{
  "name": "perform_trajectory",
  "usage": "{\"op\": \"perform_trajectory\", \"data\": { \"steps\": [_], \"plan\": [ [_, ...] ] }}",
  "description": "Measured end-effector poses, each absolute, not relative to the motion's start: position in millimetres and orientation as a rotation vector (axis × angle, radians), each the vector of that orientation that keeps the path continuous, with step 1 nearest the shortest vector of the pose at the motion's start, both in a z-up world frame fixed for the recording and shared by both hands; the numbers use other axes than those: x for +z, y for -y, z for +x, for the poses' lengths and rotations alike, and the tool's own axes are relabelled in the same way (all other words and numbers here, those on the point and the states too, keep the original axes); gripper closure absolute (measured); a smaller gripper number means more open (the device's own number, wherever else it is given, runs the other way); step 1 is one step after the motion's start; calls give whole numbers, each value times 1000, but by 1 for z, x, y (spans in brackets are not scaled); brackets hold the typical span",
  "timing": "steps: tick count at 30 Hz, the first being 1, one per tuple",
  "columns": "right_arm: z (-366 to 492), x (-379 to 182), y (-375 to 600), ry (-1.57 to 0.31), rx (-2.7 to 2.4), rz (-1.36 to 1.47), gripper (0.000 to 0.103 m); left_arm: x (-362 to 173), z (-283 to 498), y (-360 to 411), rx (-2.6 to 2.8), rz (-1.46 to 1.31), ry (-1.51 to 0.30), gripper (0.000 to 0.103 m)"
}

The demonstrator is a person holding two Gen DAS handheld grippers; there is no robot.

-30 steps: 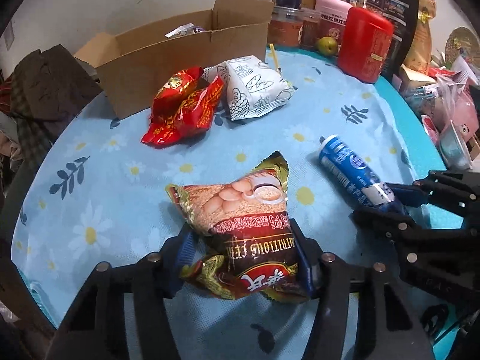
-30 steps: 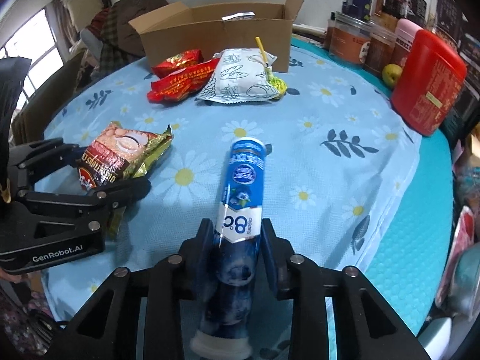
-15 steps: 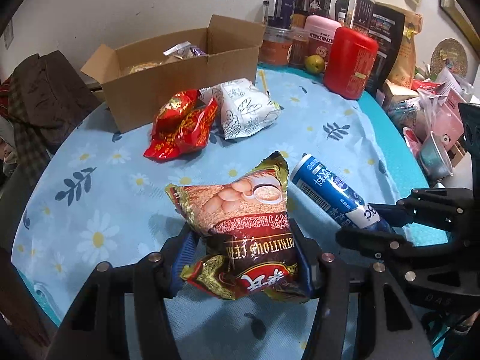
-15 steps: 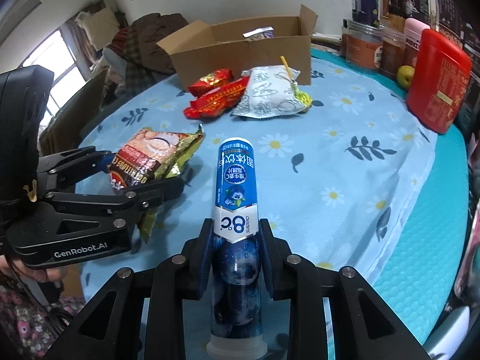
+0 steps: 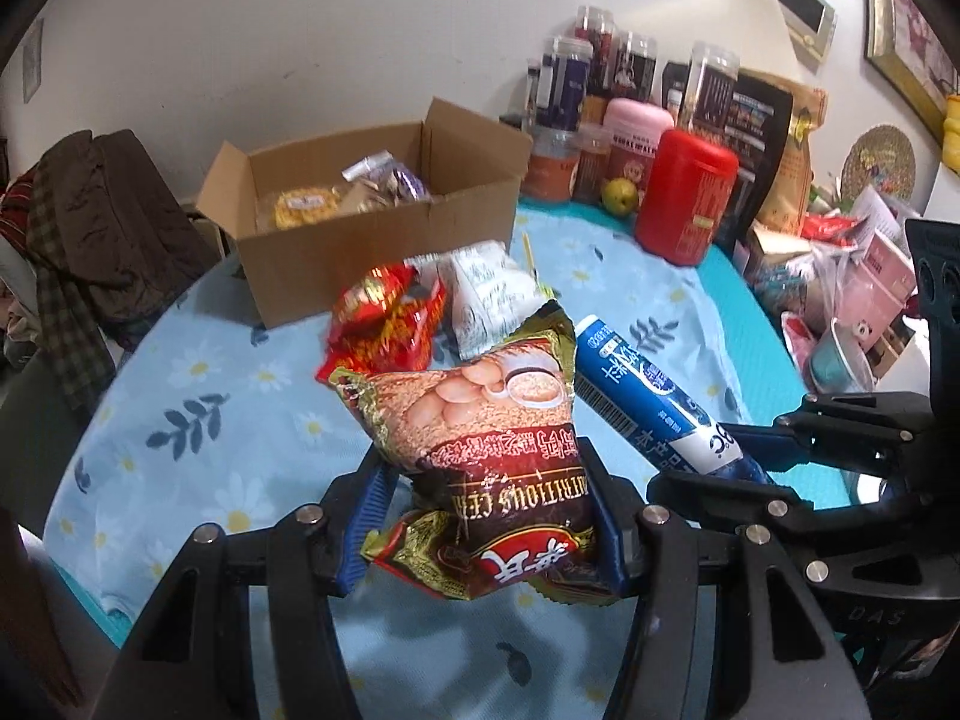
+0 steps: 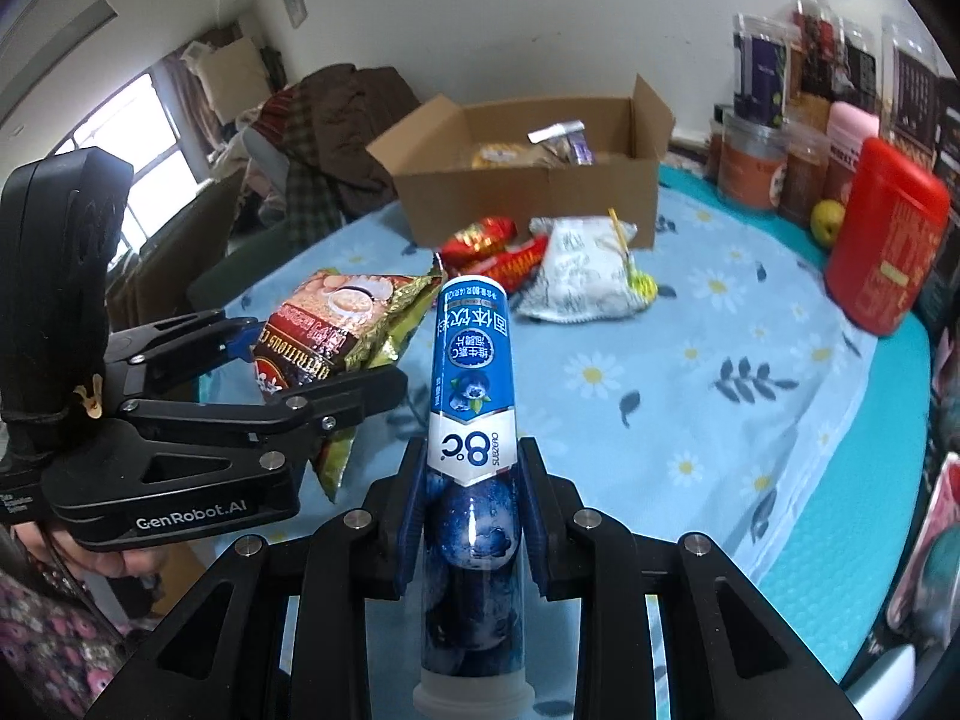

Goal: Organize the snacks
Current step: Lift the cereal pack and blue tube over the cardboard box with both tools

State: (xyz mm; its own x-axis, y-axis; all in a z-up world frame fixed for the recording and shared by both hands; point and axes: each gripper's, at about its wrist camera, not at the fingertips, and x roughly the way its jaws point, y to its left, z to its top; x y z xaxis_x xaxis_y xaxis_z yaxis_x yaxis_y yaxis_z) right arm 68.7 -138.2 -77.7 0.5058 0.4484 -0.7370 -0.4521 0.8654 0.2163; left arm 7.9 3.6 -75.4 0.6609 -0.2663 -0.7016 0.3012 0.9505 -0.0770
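Grips first: left gripper [image 5: 486, 516] is clamped on one cereal bag [image 5: 480, 420], pinched low with most of it flopping above the jaws. Right gripper [image 6: 471, 510] is nearly closed on one blue tube [image 6: 474, 372], held near its cap end with a long overhang. Both items are off the tabletop [image 6: 750, 360], side by side, close to touching.

Risks: bag film could creep out of the pads since the hold is on crumpled foil; the tube could pivot in the pads under that overhang; the two loads could knock each other on the way in.

Still on the cloth: two red packets [image 6: 492, 249], I think (they overlap), plus one white pouch [image 6: 579, 276].

Beyond: one open cardboard box [image 6: 522, 192], several snacks inside, count unclear.
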Motion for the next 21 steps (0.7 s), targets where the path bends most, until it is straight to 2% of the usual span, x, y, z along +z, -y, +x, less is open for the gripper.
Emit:
{"op": "perform_trajectory", "data": {
  "steps": [21],
  "plan": [
    [108, 8, 124, -687, 500, -51, 75, 6, 48, -16, -339, 53, -539, 46]
  ]
}}
